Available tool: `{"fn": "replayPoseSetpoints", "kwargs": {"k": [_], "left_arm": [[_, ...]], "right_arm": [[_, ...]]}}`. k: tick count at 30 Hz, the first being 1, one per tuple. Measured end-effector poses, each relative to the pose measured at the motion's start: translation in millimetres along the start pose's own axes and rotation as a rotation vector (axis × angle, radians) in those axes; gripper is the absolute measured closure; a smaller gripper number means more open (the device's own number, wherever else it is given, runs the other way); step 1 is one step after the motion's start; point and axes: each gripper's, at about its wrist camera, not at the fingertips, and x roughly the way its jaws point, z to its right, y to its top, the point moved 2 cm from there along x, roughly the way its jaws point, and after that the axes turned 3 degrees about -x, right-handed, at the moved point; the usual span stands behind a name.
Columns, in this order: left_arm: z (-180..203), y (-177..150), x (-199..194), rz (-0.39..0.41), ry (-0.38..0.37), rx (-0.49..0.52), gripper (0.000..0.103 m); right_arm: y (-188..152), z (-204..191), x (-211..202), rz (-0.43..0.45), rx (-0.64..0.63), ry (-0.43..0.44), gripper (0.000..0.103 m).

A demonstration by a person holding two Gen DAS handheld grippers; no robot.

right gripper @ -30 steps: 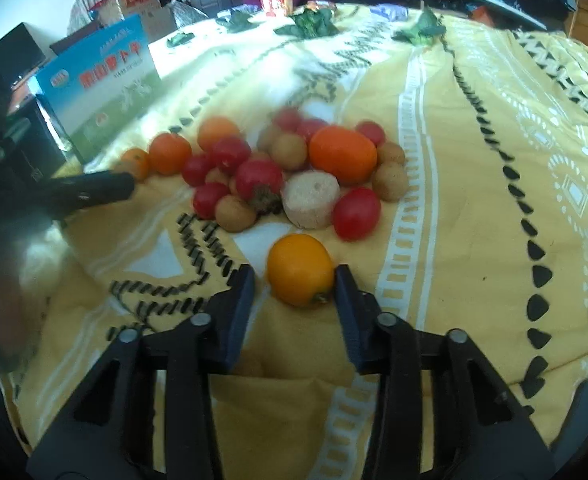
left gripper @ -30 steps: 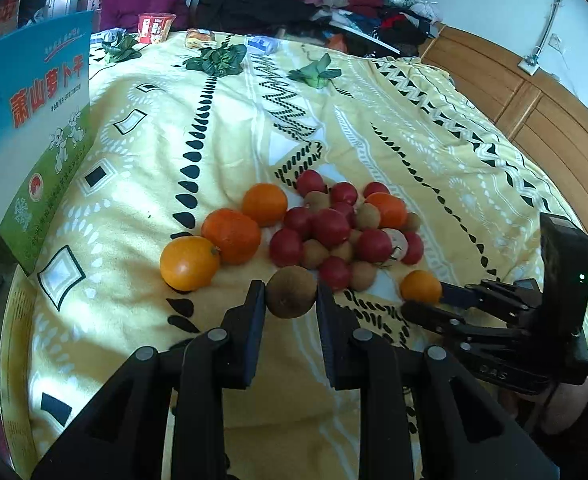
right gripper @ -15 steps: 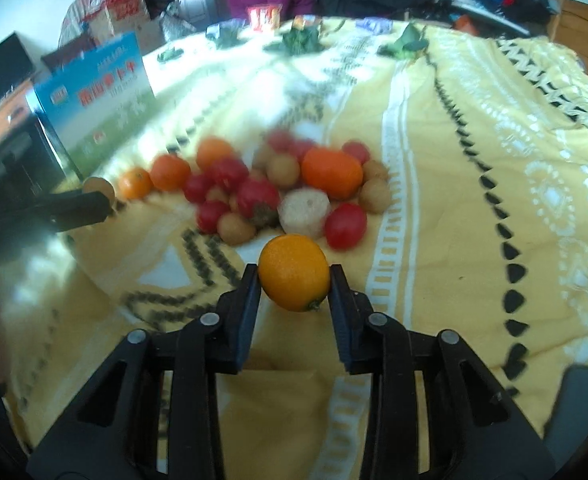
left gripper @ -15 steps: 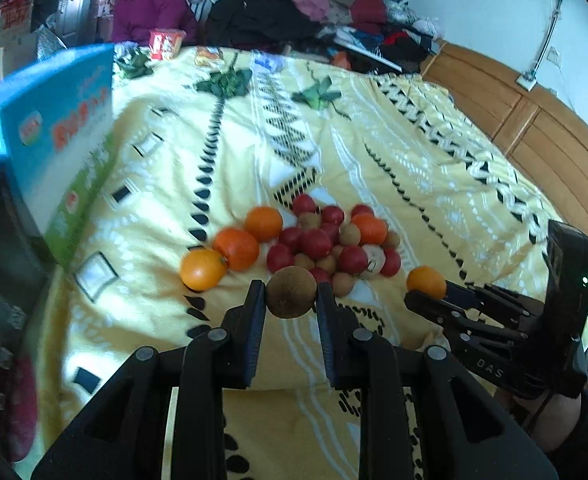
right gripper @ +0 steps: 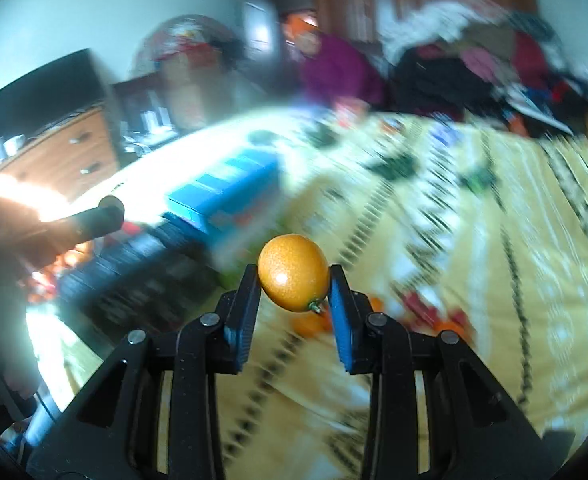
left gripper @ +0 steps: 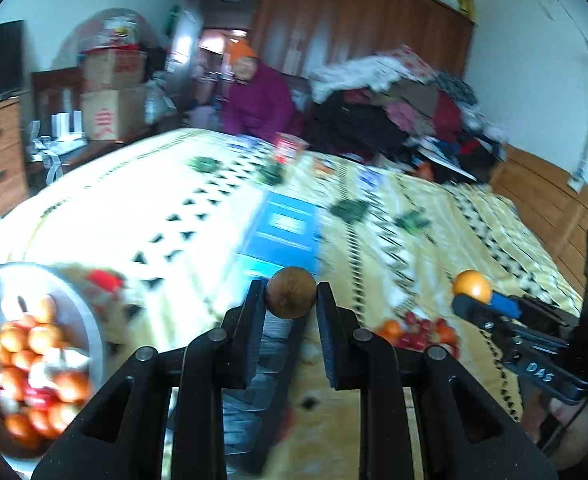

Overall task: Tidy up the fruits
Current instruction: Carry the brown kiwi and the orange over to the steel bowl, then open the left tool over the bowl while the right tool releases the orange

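Nearest to us, our left gripper (left gripper: 291, 297) pinches a small round brown fruit (left gripper: 291, 297) between its two black fingers, the pads pressed against both sides so the fruit sits clear of the bed. Our right gripper (right gripper: 294, 276) clamps a small oval orange citrus fruit (right gripper: 293, 271) with a green stem end, held between blue-padded fingers (right gripper: 340, 320) and also lifted off the bed. In the left wrist view that same gripper shows at the right edge, carrying the orange fruit at its tip.

Low at the left edge of the left wrist view sits a round silver metal bowl (left gripper: 88, 320) holding a blurred heap of orange, red and pale fruits. Just past the left fingers, to the right, a small cluster of loose red and orange fruits (left gripper: 418, 330) lies on the yellow bedspread with black triangle patterns (left gripper: 434, 276), below the raised right gripper.

Farther along the bedspread stands a blue printed cardboard box (left gripper: 282, 232). Beyond it lie several dark green leafy bunches (left gripper: 350, 210), and near the far edge a small red packet (left gripper: 288, 148).

Behind the bed a person in a purple top and orange hat (left gripper: 262, 100) sits beside a pile of mixed clothing (left gripper: 394, 108). Brown cardboard boxes (left gripper: 110, 96) are stacked at the left, and a tall wooden wardrobe (left gripper: 354, 16) stands against the back wall.
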Motion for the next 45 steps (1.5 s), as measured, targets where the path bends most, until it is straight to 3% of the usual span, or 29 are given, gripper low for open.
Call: {"fn": "replayPoseSetpoints", "kwargs": {"k": [8,13,17,36,38,43,44,45], "left_arm": [[-143,7,-58,0.055,0.257,-0.144,0.078],[-206,-5,-69,0.025,0.409,-0.179,0.078],[-237,-18,-65,-0.016,0.458,-0.212,0.078],[-283,-41,-56,-0.086,0.452,-0.285,0.077],[-284,-41,-57,-0.086,0.457,-0.291,0.060],[-285,-42,-64,-0.073,0.501,-0.288,0.037],[-285,-42,-64,-0.071,0.513,-0.288,0.030],[-285,-43,-66,-0.068,0.524,-0.290,0.028]], "right_arm": [[56,-155,34,0.022,-0.175,0.218,0.069],[61,-233,59,-0.024,-0.253,0.327,0.069],[54,-277,79,-0.083,-0.297,0.385,0.069],[25,-330,141,-0.318,-0.287,0.428,0.068],[25,-334,140,-0.318,-0.280,0.442,0.068],[30,-330,131,-0.287,-0.257,0.442,0.065],[31,-328,129,-0.280,-0.248,0.438,0.053],[32,-327,126,-0.272,-0.243,0.443,0.033]]}}
